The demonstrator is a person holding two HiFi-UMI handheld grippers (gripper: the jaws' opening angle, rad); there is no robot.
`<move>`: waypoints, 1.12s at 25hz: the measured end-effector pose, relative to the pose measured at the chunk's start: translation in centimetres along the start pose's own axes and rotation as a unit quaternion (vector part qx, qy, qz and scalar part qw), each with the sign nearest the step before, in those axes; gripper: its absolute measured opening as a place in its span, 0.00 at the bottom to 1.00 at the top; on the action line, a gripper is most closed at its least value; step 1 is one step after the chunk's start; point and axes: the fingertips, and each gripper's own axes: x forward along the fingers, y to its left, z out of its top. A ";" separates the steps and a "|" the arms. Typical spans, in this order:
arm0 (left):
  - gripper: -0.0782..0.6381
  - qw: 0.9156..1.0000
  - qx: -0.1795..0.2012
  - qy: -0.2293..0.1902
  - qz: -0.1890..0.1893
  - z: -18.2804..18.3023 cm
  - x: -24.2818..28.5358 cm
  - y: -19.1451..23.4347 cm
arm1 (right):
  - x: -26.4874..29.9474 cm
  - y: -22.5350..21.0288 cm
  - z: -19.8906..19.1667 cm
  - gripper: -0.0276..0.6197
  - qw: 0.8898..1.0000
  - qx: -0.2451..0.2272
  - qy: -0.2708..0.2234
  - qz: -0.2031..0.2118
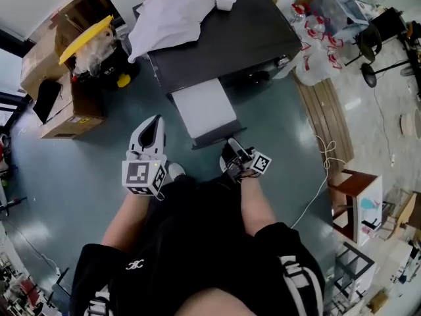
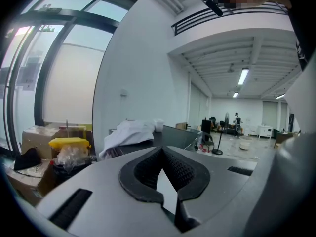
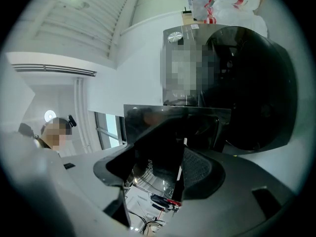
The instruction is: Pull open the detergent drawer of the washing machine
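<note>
The dark washing machine (image 1: pixel 250 38) stands ahead of me, and its white detergent drawer (image 1: pixel 204 107) juts out toward me. My right gripper (image 1: pixel 233 153) is at the drawer's near end. In the right gripper view its jaws (image 3: pixel 165 152) are closed on the drawer's glossy dark front panel (image 3: pixel 163 125), with the round door glass (image 3: pixel 252 93) to the right. My left gripper (image 1: pixel 155 125) hangs left of the drawer, apart from it. Its fingertips (image 2: pixel 161 151) meet with nothing held between them.
A white cloth (image 1: pixel 171 15) lies on the machine's top. Cardboard boxes (image 1: pixel 62 97) and a yellow-lidded bin (image 1: pixel 89 38) stand at the left. Plastic bags (image 1: pixel 316 51), wooden planks (image 1: pixel 325 110), a white cable (image 1: pixel 322 176) and a small red stool (image 1: pixel 352 196) are at the right.
</note>
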 end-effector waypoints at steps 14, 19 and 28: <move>0.11 0.997 0.007 -0.002 -0.071 0.2 1.5 -2.4 | -2.4 1.6 -0.9 0.49 0.999 -0.016 -0.029 -0.007; 0.11 0.996 0.011 -0.004 -0.087 0.3 1.9 -3.4 | -3.5 1.9 -1.1 0.49 0.999 -0.019 -0.035 -0.005; 0.11 0.992 0.024 -0.008 -0.123 1.2 2.8 -4.5 | -4.5 2.3 -1.9 0.49 0.999 -0.020 -0.049 -0.010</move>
